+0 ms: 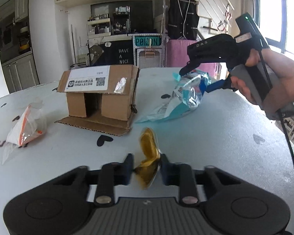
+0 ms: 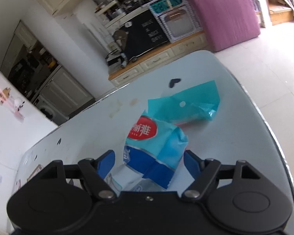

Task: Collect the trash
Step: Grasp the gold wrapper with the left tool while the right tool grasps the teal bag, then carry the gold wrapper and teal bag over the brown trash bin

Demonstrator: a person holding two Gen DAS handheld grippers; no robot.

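A crumpled gold wrapper (image 1: 148,148) stands on the white table (image 1: 215,137), close in front of the left wrist camera. My left gripper (image 1: 148,168) is shut on its lower part, and both blue pads touch it. A crinkled blue-and-silver snack bag (image 1: 188,92), with a red logo in the right wrist view (image 2: 156,143), lies at the table's right. My right gripper (image 2: 150,162) (image 1: 198,80) straddles the bag's raised end with its jaws open. The right finger (image 2: 192,162) touches the bag and a gap shows at the left finger. A hand (image 1: 264,82) holds that gripper.
An open cardboard box (image 1: 100,96) lies on its side at the table's middle. A clear zip bag with an orange strip (image 1: 25,129) lies at the left. A teal plastic bag (image 2: 186,103) lies beyond the snack bag. The table's curved edge (image 2: 268,129) runs close on the right.
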